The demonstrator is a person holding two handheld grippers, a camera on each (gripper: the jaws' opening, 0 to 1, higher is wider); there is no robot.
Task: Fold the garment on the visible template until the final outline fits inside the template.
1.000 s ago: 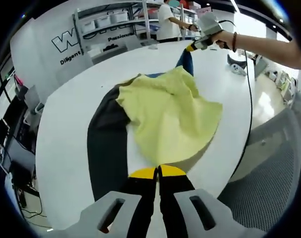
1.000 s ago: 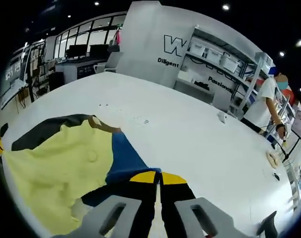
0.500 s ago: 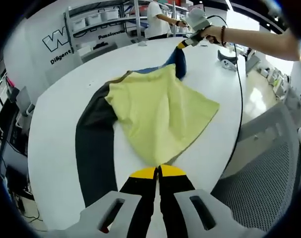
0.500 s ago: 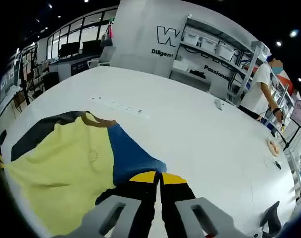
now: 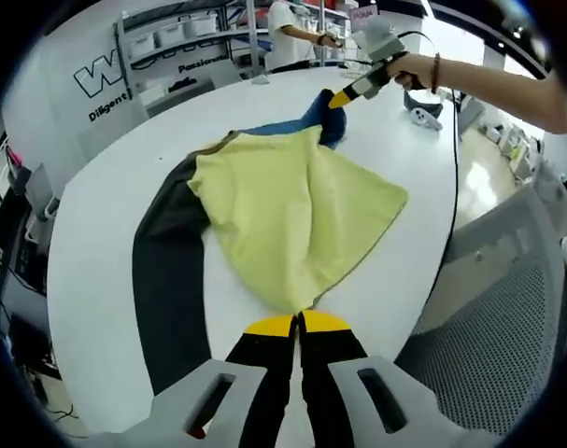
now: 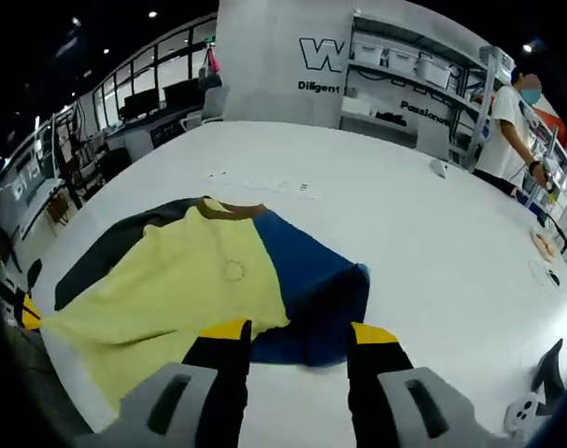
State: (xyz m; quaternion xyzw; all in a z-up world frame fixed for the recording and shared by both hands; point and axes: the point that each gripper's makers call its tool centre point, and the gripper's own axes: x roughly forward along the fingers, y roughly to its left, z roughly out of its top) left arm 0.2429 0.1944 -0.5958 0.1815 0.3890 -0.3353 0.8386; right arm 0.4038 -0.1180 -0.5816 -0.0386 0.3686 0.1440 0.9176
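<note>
Left gripper view: the left gripper (image 5: 298,324) has its jaws pressed together, pinching the near yellow hem of the garment (image 5: 283,210), which spreads ahead of it across the white bench (image 5: 106,233), black sleeve to its left, blue sleeve at the far end. Beyond that, the right gripper (image 5: 342,96) hovers at the blue sleeve. Right gripper view: the right gripper (image 6: 300,332) is spread wide, the blue sleeve (image 6: 306,285) lying slack just ahead between its tips.
</note>
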